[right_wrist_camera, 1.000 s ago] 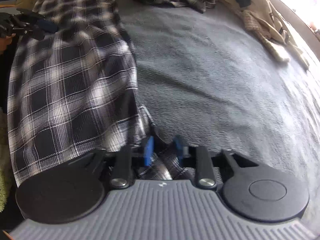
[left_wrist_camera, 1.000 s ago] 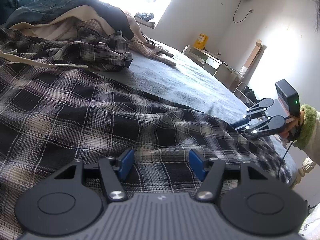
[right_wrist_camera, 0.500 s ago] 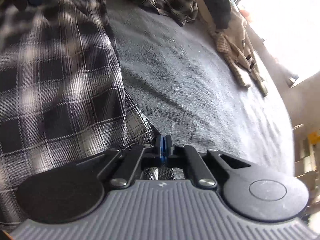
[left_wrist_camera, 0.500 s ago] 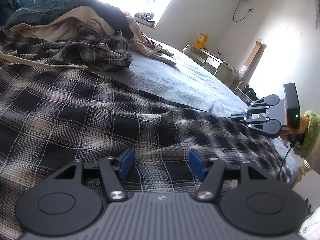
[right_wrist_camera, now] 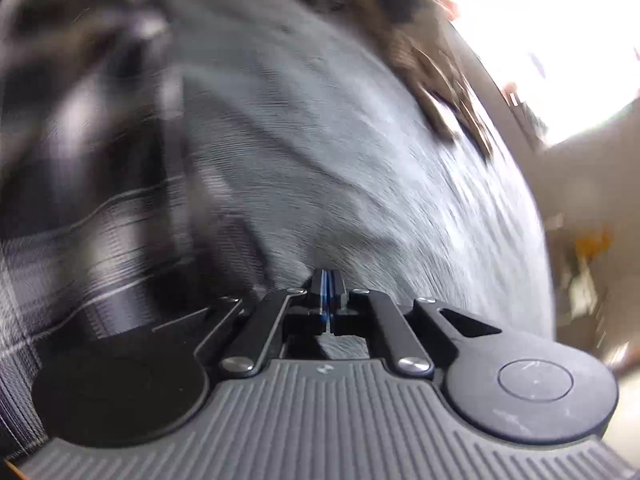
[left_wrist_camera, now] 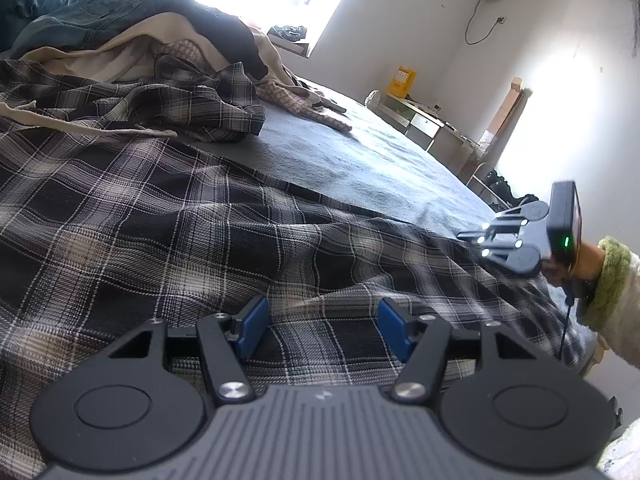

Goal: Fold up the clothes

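Observation:
A dark plaid shirt [left_wrist_camera: 160, 220] lies spread over the grey bed [left_wrist_camera: 360, 160]. My left gripper [left_wrist_camera: 320, 312] rests low over the shirt's near part. It is open, and the cloth lies flat between its blue pads [left_wrist_camera: 252, 320] without being pinched. My right gripper [left_wrist_camera: 466, 236] is at the shirt's far right edge, held by a hand in a green-cuffed sleeve [left_wrist_camera: 608, 280]. The right wrist view is blurred. There my right gripper [right_wrist_camera: 328, 280] has its pads pressed together at the edge of the plaid shirt [right_wrist_camera: 80, 220], where it meets the grey bed [right_wrist_camera: 340, 140].
A heap of clothes [left_wrist_camera: 160, 40] covers the bed's far left, with a second crumpled plaid garment [left_wrist_camera: 192, 108] in front. A checked beige piece [left_wrist_camera: 312, 108] trails onto the sheet. A desk [left_wrist_camera: 424, 124] with a yellow box [left_wrist_camera: 400, 78] stands by the wall.
My right gripper closed its pads on the shirt's edge and tilted, and its view swung and blurred. My left gripper stayed still and open.

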`<move>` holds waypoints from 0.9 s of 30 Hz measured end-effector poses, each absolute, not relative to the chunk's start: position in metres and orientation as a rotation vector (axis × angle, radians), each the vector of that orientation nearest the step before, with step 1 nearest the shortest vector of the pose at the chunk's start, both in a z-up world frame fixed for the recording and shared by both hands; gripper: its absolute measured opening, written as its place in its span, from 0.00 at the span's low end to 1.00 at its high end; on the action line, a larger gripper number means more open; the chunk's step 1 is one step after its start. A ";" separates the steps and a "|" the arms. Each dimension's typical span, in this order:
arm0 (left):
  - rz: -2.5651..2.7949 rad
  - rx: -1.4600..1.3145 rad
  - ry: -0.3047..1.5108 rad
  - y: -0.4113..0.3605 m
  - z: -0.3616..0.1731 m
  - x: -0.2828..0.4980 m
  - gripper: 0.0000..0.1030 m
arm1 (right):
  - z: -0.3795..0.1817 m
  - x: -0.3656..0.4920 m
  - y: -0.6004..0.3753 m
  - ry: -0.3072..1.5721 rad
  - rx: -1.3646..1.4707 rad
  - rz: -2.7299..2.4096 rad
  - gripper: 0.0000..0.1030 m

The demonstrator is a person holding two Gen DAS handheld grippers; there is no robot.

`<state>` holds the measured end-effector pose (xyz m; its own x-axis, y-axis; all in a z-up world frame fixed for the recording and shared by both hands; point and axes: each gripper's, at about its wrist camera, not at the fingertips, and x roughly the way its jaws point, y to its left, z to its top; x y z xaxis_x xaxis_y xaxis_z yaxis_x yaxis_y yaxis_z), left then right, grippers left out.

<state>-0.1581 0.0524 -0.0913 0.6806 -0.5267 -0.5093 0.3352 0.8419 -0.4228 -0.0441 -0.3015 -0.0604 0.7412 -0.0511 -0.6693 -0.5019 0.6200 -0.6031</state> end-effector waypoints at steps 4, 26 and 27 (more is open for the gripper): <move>-0.484 -0.305 0.662 0.052 -0.087 -0.159 0.60 | -0.023 -0.049 -0.311 0.686 -0.655 0.336 0.02; -0.754 0.135 0.605 -0.085 -0.044 -0.038 0.60 | -0.019 -0.095 -0.267 0.630 -0.575 0.825 0.03; -0.792 0.160 0.613 -0.089 -0.045 -0.031 0.60 | -0.020 -0.102 -0.266 0.614 -0.616 0.840 0.03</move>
<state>-0.0309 -0.0888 -0.0446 0.5398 -0.6184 -0.5712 0.7082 0.7004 -0.0891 -0.1021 -0.2655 -0.0203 0.5217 0.4827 -0.7035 -0.8169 0.5204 -0.2488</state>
